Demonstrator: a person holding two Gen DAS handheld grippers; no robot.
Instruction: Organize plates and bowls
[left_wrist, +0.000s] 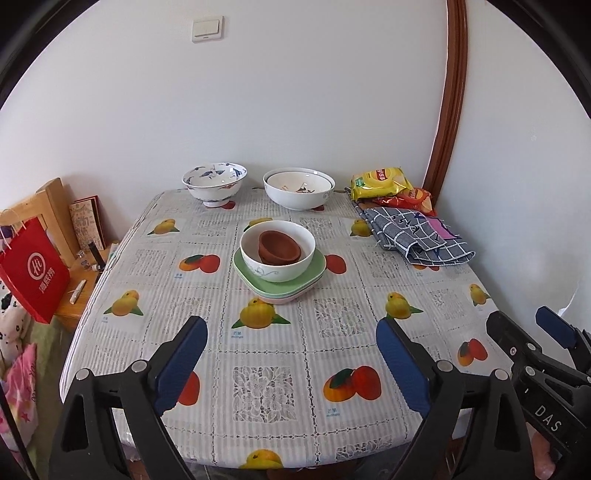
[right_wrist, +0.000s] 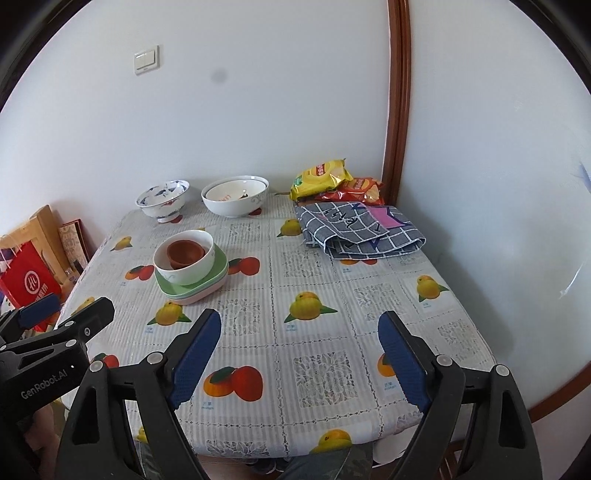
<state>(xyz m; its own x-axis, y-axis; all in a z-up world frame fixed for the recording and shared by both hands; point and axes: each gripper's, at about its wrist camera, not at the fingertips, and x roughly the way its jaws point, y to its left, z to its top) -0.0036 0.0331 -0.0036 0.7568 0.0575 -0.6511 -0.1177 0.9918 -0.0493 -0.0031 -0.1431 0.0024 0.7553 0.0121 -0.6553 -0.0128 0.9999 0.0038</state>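
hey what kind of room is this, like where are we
Most likely a home dining corner. A table with a fruit-print tablecloth stands against a plain wall, holding household bowls such as the blue-patterned bowl, snack bags and a folded checked cloth. A wall light switch is above.

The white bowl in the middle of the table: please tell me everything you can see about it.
The white bowl looks like glazed ceramic, round and fairly deep, with a thin dark swirl pattern painted low on its outer side. It stands upright on top of a stack of square plates, green uppermost, near the middle of the fruit-print tablecloth. Inside it sit brown clay-coloured small bowls, apparently two nested and slightly tilted. No gripper touches it.
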